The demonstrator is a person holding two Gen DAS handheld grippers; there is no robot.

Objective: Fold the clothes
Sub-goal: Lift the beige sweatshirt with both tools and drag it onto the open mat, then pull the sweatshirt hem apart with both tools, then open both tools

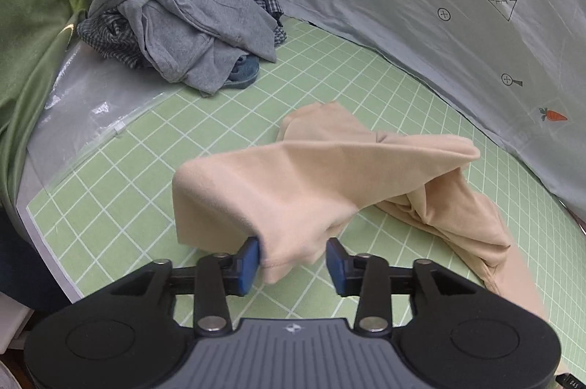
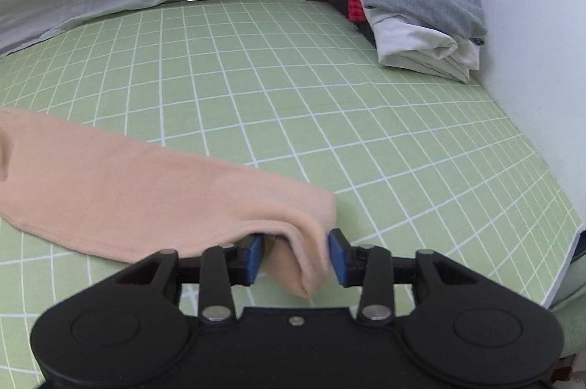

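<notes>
Both hand-held grippers are working a beige garment (image 1: 322,169) over the green checked table (image 2: 329,118). The left hand-held gripper (image 1: 293,260) is standing spread with a lifted corner of cloth lying loosely between its pads, and the right hand-held gripper (image 2: 296,257) is spread around a fold at the other end. Part of the garment is resting crumpled on the table. A loose grey pile (image 1: 190,19) is sitting in one corner and a folded stack (image 2: 421,4) in another. Judging by this, a fold is being laid; whether the grippers are closing on or letting go cannot be told.
</notes>
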